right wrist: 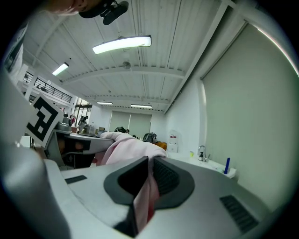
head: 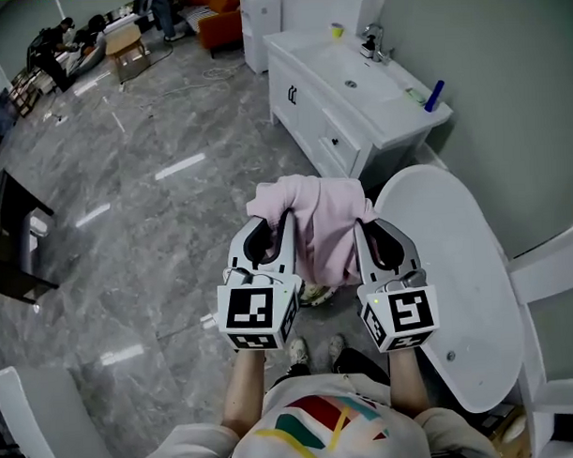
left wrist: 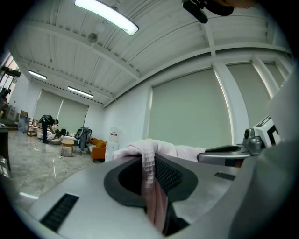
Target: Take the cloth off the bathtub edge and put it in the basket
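A person holds a pink cloth point(head: 321, 222) in the air between two hand-held tools, above a grey marble-patterned floor point(head: 154, 209) in a bathroom mock-up. The left tool point(head: 270, 217) is clamped on one bunched edge of the cloth and the right tool point(head: 368, 222) is clamped on the other. The fabric is heaped over both sets of tips and hangs down between them. The left gripper view shows waffle-textured folds pinched in the narrow slot between that tool's dark pads point(left wrist: 170, 175). The right gripper view shows a pink strip squeezed the same way between the right tool's pads point(right wrist: 166, 176), with more cloth piled on top.

Both tools point roughly level and away from the person's body, side by side and near each other. Each one's marker cube faces the head camera. The cloth is clear of the white oval bathtub point(head: 458, 302), which lies just to the right of the right tool and below it.

Beyond the tub a white sink cabinet point(head: 325, 133) stands against the wall. Its tabletop point(head: 395, 112) carries a tap point(head: 374, 42), a small yellow cup point(head: 337, 30) and a blue item point(head: 434, 95) near the front corner.

The person's shoes point(head: 314, 349) show on the floor below the tools.
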Available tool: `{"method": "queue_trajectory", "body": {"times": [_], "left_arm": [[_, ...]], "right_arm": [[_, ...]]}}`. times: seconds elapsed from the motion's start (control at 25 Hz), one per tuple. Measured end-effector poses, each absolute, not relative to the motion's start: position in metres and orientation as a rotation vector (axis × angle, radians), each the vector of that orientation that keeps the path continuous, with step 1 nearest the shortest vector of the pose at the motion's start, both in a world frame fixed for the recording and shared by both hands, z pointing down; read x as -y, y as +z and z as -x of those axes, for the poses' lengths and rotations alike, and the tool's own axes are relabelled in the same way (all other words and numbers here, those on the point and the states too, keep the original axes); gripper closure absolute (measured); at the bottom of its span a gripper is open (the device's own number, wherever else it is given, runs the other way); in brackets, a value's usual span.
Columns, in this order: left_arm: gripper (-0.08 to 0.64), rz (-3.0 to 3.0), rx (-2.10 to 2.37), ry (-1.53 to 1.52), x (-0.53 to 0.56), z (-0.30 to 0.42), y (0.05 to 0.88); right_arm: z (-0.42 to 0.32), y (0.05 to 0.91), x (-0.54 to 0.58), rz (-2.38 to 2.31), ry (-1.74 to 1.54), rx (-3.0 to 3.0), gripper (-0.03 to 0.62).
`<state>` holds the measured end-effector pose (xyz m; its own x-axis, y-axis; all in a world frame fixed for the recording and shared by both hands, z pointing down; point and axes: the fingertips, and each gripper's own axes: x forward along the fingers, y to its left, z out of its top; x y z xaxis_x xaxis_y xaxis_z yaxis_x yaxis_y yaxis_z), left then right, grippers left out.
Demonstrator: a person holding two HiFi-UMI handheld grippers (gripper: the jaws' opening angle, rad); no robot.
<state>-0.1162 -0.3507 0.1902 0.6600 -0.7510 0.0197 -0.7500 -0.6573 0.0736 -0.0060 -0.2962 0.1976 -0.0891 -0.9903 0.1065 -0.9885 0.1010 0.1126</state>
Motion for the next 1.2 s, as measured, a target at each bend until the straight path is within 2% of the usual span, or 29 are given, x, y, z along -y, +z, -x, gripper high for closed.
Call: {"method": "queue_trajectory", "body": {"times": [0.36, 1.2], "left_arm": [[0.492, -2.706, 1.488, 0.037, 0.353, 0.151, 0.188], [0.492, -2.587, 1.631, 0.091, 0.376, 0.116, 0.202]], "right_arm": [[0.032, 0.197, 0.314, -1.859, 0.015, 2.425, 0.546], [-0.007, 0.206, 0.350, -1.709, 0.055, 2.550, 0.547]]}}
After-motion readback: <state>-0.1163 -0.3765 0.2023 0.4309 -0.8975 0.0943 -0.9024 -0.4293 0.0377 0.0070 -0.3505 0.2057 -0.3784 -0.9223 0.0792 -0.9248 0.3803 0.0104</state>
